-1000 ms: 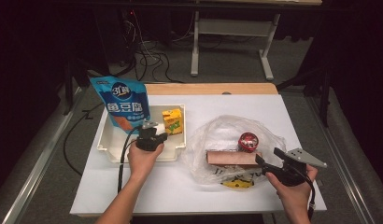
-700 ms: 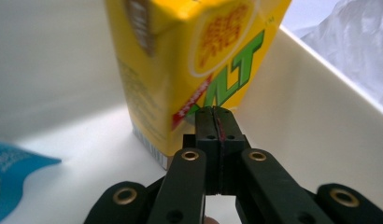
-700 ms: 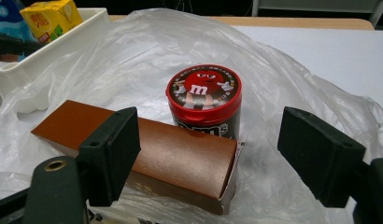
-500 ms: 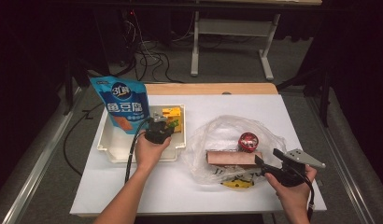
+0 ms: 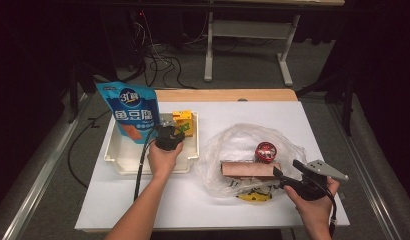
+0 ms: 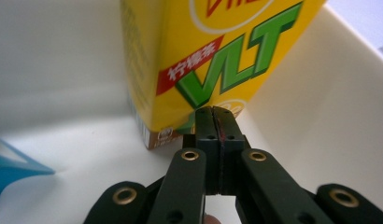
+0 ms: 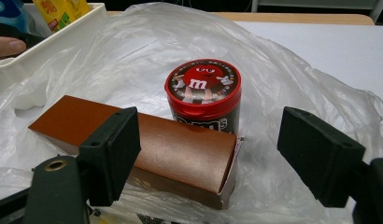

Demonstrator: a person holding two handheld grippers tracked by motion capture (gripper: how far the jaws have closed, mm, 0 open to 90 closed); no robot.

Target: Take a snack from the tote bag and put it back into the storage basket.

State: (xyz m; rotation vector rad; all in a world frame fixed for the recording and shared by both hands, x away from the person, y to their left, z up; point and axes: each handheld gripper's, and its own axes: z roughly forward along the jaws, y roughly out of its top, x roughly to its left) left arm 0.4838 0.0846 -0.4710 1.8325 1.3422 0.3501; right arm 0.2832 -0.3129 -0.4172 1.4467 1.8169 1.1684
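A yellow VLT drink carton (image 6: 213, 56) stands in the far right corner of a white tray (image 5: 123, 162). My left gripper (image 6: 213, 114) is shut with nothing between its jaws, its tips right at the carton's lower front; in the high view the left gripper (image 5: 174, 132) reaches into the tray. A brown box (image 7: 143, 144) and a red-lidded M&M's tub (image 7: 203, 93) lie on a clear plastic bag (image 7: 283, 79). My right gripper (image 7: 215, 158) stands open just in front of the brown box; the high view has the right gripper (image 5: 287, 170) at the box's right end.
A blue snack bag (image 5: 134, 112) stands upright at the tray's far left. A yellow packet (image 5: 255, 196) lies partly under the plastic bag near the table's front edge. A wooden strip (image 5: 225, 95) runs along the table's far edge, with floor and cables beyond.
My left gripper has moved forward over the tray and up to the yellow carton. The right gripper has stayed open by the brown box.
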